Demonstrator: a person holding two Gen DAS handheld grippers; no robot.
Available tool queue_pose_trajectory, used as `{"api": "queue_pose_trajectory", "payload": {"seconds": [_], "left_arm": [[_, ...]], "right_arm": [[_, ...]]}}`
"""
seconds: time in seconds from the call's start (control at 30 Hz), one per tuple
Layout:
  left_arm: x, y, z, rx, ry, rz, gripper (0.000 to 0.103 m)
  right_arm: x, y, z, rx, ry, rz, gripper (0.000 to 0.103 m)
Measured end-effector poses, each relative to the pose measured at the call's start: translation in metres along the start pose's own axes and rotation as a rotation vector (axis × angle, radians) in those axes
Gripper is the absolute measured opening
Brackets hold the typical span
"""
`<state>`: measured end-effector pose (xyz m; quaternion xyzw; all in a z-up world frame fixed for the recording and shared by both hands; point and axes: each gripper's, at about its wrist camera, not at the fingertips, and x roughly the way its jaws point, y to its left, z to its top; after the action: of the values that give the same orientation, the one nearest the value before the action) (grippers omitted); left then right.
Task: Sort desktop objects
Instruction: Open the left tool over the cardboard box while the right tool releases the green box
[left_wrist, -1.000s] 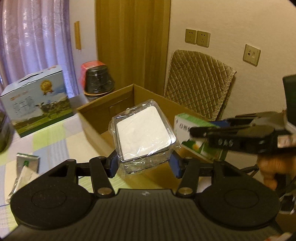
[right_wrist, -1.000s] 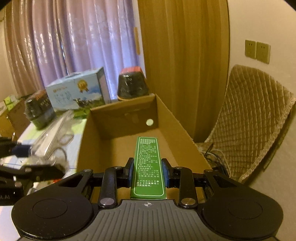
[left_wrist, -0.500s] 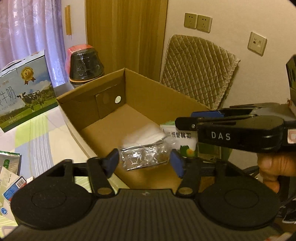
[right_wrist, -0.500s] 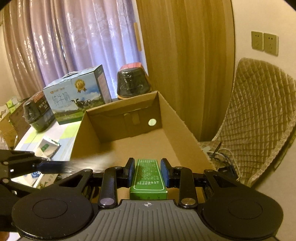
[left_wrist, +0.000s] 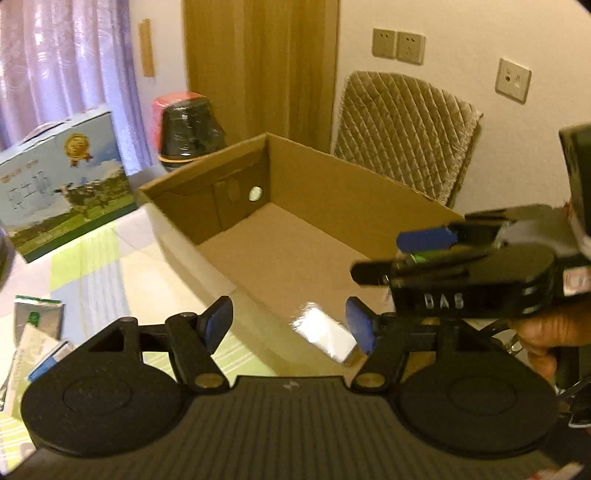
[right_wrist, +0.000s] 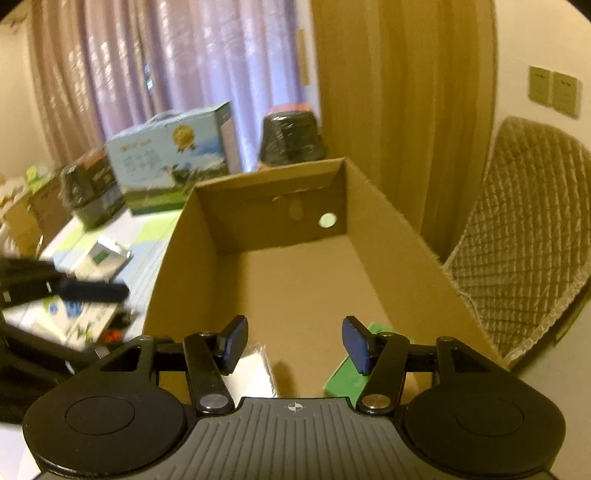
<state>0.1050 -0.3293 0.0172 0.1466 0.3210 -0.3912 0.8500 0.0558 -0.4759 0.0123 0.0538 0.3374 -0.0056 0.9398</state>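
An open brown cardboard box (left_wrist: 351, 206) (right_wrist: 269, 214) stands on the table. A white plastic-wrapped package (left_wrist: 325, 334) (right_wrist: 258, 369) lies loose in its near end. Beside that lies a green box (right_wrist: 347, 373), below my right finger. My left gripper (left_wrist: 290, 326) is open over the box's near left wall and holds nothing. My right gripper (right_wrist: 295, 341) is open above the box's near end, empty too. In the left wrist view it (left_wrist: 399, 256) reaches in from the right, held by a hand. My left gripper (right_wrist: 92, 290) is a blur at the left of the right wrist view.
A blue milk carton case (left_wrist: 62, 184) (right_wrist: 173, 158) and a black wrapped container with a red top (left_wrist: 188, 129) (right_wrist: 291, 136) stand behind the box. Several packets (left_wrist: 37, 325) (right_wrist: 107, 254) lie on the tablecloth left of it. A quilted chair (left_wrist: 402, 125) (right_wrist: 524, 221) stands to the right.
My left gripper opened and dropped the white package into the box. My right gripper opened and let the green box fall in. Both have lifted back a little.
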Motion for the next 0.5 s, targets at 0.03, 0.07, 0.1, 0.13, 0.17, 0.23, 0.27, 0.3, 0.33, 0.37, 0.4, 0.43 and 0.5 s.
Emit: {"api": "queue_pose_trajectory", "payload": {"seconds": [0.03, 0.07, 0.1, 0.13, 0.17, 0.23, 0.27, 0.3, 0.33, 0.37, 0.4, 0.43, 0.5], "left_arm": [[-0.005, 0.004, -0.002, -0.002, -0.006, 0.011, 0.063], [-0.010, 0.008, -0.004, -0.004, -0.010, 0.023, 0.064], [-0.015, 0.013, -0.007, -0.011, -0.012, 0.035, 0.064], [-0.019, 0.018, -0.009, -0.019, -0.012, 0.042, 0.065], [-0.023, 0.022, -0.012, -0.029, -0.012, 0.049, 0.066], [-0.030, 0.032, -0.018, -0.054, -0.012, 0.065, 0.066], [-0.033, 0.037, -0.021, -0.067, -0.011, 0.071, 0.067], [-0.036, 0.042, -0.025, -0.079, -0.009, 0.077, 0.067], [-0.039, 0.045, -0.027, -0.089, -0.009, 0.082, 0.067], [-0.042, 0.050, -0.031, -0.104, -0.008, 0.089, 0.067], [-0.045, 0.054, -0.035, -0.120, -0.007, 0.092, 0.067], [-0.047, 0.058, -0.038, -0.131, -0.007, 0.096, 0.068], [-0.054, 0.065, -0.045, -0.151, -0.006, 0.110, 0.068]], "right_arm": [[0.001, 0.003, -0.002, -0.016, 0.007, 0.008, 0.055], [0.002, 0.008, -0.004, -0.038, 0.017, 0.017, 0.055], [0.003, 0.012, -0.006, -0.059, 0.025, 0.023, 0.055], [0.003, 0.018, -0.009, -0.091, 0.032, 0.030, 0.055], [0.003, 0.023, -0.011, -0.118, 0.038, 0.036, 0.055], [0.002, 0.033, -0.015, -0.160, 0.051, 0.050, 0.055], [0.002, 0.037, -0.017, -0.174, 0.055, 0.057, 0.055], [0.002, 0.042, -0.018, -0.180, 0.058, 0.064, 0.055], [0.001, 0.045, -0.020, -0.180, 0.062, 0.069, 0.055], [0.000, 0.049, -0.021, -0.176, 0.059, 0.061, 0.055], [0.000, 0.051, -0.021, -0.172, 0.059, 0.055, 0.055], [-0.001, 0.054, -0.021, -0.163, 0.061, 0.056, 0.055], [-0.002, 0.062, -0.021, -0.148, 0.062, 0.073, 0.055]]}}
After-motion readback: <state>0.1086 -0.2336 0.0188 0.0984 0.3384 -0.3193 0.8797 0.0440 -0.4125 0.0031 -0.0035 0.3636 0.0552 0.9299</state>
